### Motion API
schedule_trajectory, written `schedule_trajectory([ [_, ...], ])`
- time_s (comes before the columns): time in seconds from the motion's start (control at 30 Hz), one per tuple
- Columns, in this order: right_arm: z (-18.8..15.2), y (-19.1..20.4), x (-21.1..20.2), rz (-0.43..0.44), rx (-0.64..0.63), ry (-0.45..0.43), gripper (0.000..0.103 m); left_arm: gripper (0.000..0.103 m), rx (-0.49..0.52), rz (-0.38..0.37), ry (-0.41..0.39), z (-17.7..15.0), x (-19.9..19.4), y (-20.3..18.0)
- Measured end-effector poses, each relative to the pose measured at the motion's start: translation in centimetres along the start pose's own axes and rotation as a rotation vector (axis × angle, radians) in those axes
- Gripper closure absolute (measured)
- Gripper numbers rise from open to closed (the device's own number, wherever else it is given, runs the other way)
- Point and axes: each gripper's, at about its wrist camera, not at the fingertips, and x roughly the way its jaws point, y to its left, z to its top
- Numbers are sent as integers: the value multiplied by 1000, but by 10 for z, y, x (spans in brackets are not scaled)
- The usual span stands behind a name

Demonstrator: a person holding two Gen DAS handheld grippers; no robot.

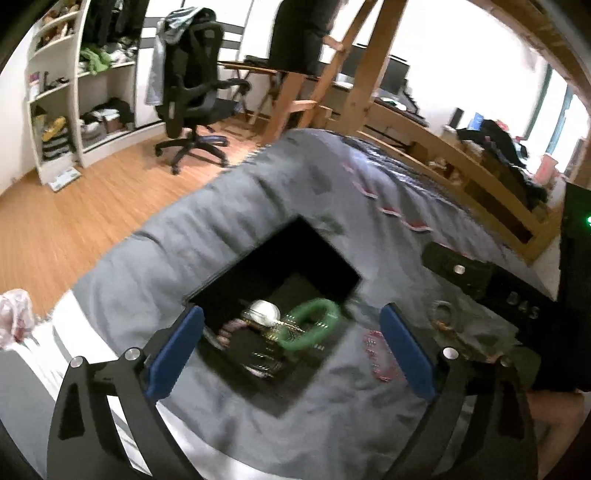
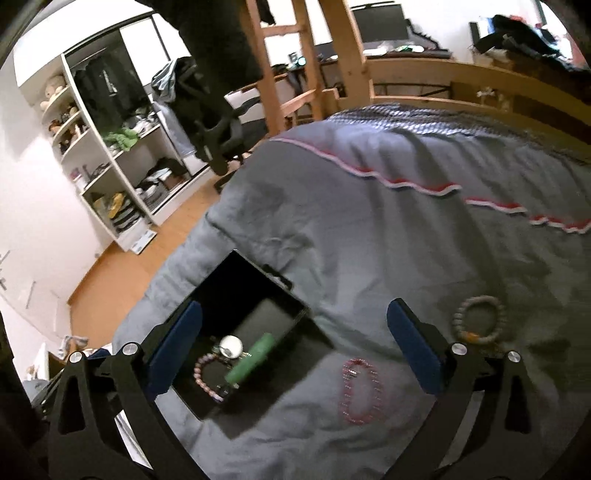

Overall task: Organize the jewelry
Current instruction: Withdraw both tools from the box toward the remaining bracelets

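An open black box (image 1: 280, 258) (image 2: 266, 314) lies on the grey blanket. Inside it are a green bangle (image 1: 308, 325) (image 2: 251, 363), a round silver piece (image 1: 264, 312) (image 2: 231, 347) and a pink beaded bracelet (image 1: 231, 330) (image 2: 207, 376). A red-pink bracelet (image 1: 376, 354) (image 2: 362, 391) rests on the blanket right of the box. Further right lies a grey beaded bracelet (image 1: 443, 314) (image 2: 478, 321). My left gripper (image 1: 291, 314) hovers over the box, open and empty. My right gripper (image 2: 295, 308) is open and empty above the box's right edge.
The grey blanket (image 2: 388, 221) with a red-white trim covers a bed with a wooden frame (image 2: 424, 77). The bed's edge drops to a wood floor (image 1: 92, 206) on the left. An office chair (image 1: 195, 96), white shelves (image 1: 59, 110) and a person in dark clothes (image 1: 299, 33) stand beyond.
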Motion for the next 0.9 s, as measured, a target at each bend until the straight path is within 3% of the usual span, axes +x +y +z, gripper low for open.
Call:
schedule_trajectory([
  [0.2, -10, -23, -36, -60, 5, -24, 4, 8, 84, -56, 45, -32, -4, -52],
  [0.4, -24, -47, -61, -105, -3, -31, 4, 8, 129, -109, 65, -52, -4, -76],
  [0.73, -31, -89, -68, -117, 30, -53, 4, 8, 143, -128, 90, -64, 16, -75],
  [0.9, -38, -101, -57, -116, 16, -75, 4, 9, 201, -129, 120, -70, 38, -77],
])
